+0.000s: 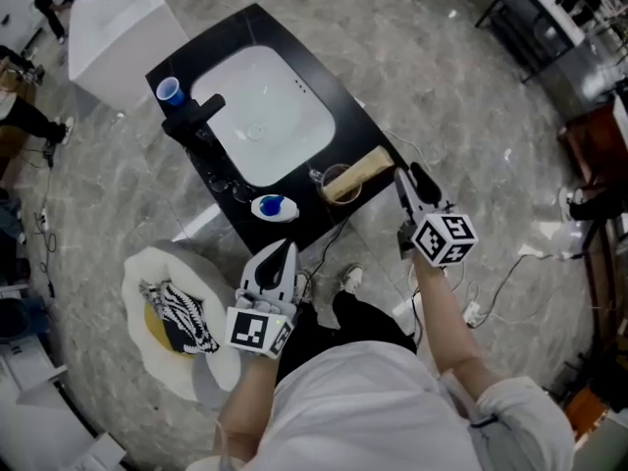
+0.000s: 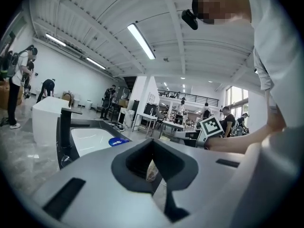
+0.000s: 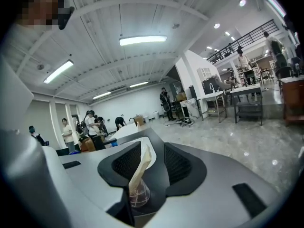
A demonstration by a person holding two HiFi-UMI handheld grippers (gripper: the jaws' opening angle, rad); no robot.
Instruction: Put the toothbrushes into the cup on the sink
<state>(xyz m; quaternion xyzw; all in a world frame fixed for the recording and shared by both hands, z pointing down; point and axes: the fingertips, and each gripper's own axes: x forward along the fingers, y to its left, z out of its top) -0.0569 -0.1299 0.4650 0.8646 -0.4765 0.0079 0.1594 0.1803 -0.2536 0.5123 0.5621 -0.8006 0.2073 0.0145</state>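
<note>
Two grippers hang near the black sink top [image 1: 221,42]. A clear cup [image 1: 334,188] stands at 4 o'clock from the white basin [image 1: 265,116]. A long tan toothbrush pack [image 1: 363,168] sits in it and leans toward 2 o'clock. The right gripper [image 1: 412,183], at 3 o'clock from the cup, has its fingers wide apart and is not squeezing the pack. The left gripper [image 1: 278,261], at 7 o'clock from the cup, looks pinched closed on nothing, though its view is dim.

On the sink counter [image 1: 340,98], the cup [image 1: 334,188] holding the toothbrush pack [image 1: 364,168] stands right of the dish [image 1: 274,207].
</note>
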